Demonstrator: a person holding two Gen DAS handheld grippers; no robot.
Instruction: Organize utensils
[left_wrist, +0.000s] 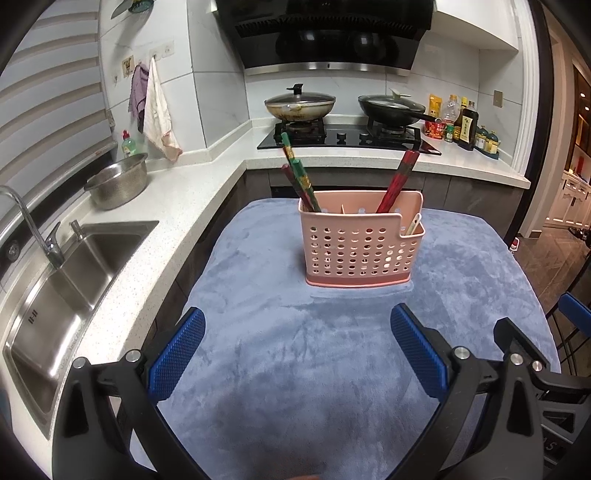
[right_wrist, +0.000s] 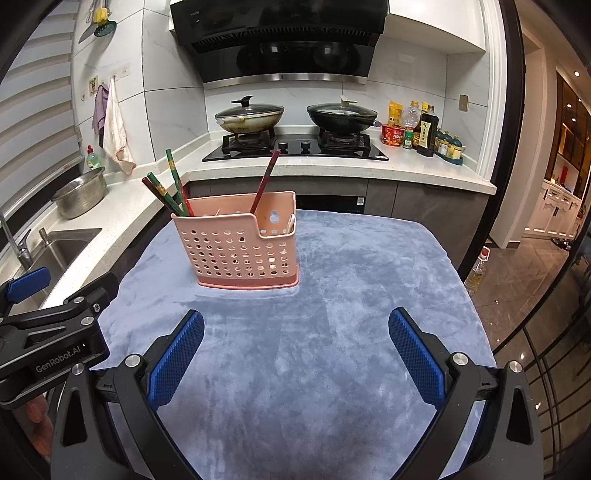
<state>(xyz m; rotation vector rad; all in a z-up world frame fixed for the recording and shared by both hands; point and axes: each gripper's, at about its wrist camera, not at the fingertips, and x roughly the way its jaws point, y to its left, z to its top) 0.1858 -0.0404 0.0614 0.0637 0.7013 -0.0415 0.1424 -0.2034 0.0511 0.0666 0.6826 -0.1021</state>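
Both grippers idle on my end. Left gripper has its fingers spread wide with nothing between them, hanging over the blue-grey cloth. Right gripper is the same: jaws apart, empty, over the cloth. In the right wrist view I see the left gripper's body at the left edge, beside the right one.

Pink perforated utensil holder stands upright on the cloth, ahead of both grippers and well apart from them; in the right wrist view the holder sits left of centre.

Contents: green patterned chopsticks lean left out of the left end of the tall compartment, red chopsticks lean right out of the same compartment. A pale utensil tip pokes out of the lower compartment on the right; can't tell what it is.

Cloth around the holder is bare. Behind it are a stainless sink, a steel colander and two lidded woks on the hob.
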